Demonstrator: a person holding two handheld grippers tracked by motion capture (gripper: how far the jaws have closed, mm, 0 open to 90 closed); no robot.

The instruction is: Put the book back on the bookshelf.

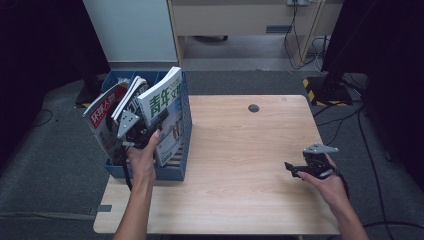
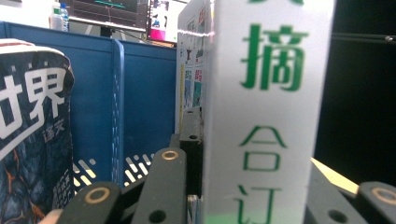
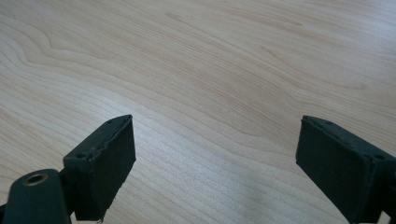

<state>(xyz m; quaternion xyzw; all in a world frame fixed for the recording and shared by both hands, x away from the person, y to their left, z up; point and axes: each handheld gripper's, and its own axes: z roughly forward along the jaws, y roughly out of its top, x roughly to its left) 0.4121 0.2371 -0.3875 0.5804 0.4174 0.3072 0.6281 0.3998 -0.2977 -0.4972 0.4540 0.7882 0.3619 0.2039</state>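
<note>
Left hand-held gripper [image 1: 150,125] clamps the green-titled magazine [image 1: 161,97], standing in the blue file box [image 1: 172,170] at the desk's [image 1: 240,150] left edge. Advice: lift straight up, clear of neighbouring magazines [image 1: 107,107]. Right hand-held gripper [image 1: 292,169] rests wide, empty.

Light wooden rectangular table [image 1: 240,150], round dark grommet hole [image 1: 254,108] near its far edge, red-covered magazine [image 1: 102,112], dark-covered magazine [image 2: 28,140], grey carpeted floor [image 1: 55,150], black cables [image 1: 350,125]
</note>
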